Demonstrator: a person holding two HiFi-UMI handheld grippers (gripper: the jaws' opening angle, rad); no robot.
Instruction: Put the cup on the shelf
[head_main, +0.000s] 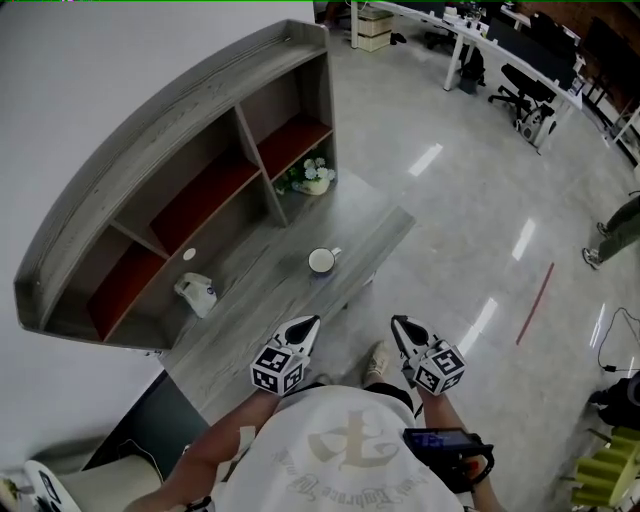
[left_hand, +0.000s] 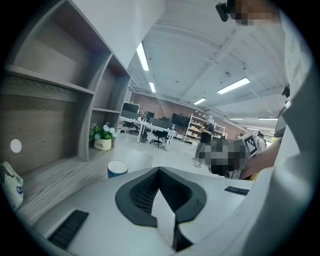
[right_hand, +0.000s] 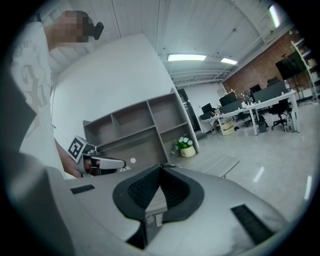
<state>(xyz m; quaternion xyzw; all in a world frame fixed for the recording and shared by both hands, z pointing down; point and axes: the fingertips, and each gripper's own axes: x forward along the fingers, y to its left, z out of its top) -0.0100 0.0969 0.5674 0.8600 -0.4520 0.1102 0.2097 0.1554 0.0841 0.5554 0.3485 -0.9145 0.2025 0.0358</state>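
A white cup with a blue outside stands upright on the grey wooden platform in front of the shelf unit. In the left gripper view the cup sits just left of and beyond my jaw tips. My left gripper is shut and empty, held near my body, short of the cup. My right gripper is also shut with nothing in it, level with the left one and off the platform's right side. Each gripper's jaws meet at the tip, left gripper and right gripper.
A potted white flower stands in the shelf's lower right bay. A white pouch and a small white disc lie on the platform's left part. Desks and office chairs stand far across the shiny floor; a person stands there.
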